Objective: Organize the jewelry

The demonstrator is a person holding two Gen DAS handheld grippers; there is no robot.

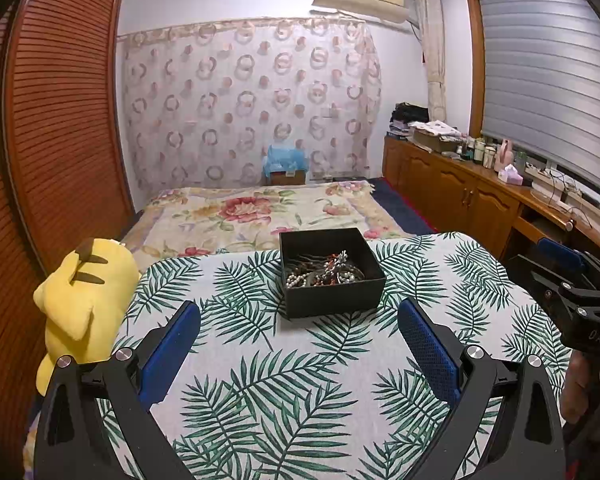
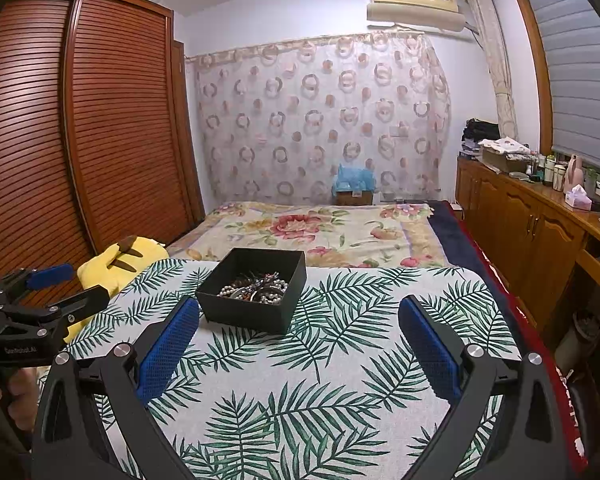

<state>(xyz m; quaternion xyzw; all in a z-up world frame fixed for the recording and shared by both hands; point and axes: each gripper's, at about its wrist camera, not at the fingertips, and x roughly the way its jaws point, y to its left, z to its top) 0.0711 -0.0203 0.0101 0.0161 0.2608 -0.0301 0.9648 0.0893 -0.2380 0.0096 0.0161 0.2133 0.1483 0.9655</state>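
Observation:
A black open box (image 1: 332, 296) stands near the far edge of a table covered with a palm-leaf cloth (image 1: 300, 380). It holds a tangle of bead and pearl jewelry (image 1: 324, 272). The box also shows in the right wrist view (image 2: 256, 312), with the jewelry (image 2: 256, 288) inside. My left gripper (image 1: 299, 316) is open and empty, just short of the box. My right gripper (image 2: 299, 316) is open and empty, to the right of the box. Each gripper shows at the edge of the other's view: the right one (image 1: 572, 280) and the left one (image 2: 60, 284).
A yellow plush toy (image 1: 84, 300) lies at the table's left edge. A bed with a floral cover (image 1: 260, 212) is beyond the table. A slatted wooden wardrobe (image 1: 60, 120) is on the left, a wooden cabinet with clutter (image 1: 480, 184) on the right.

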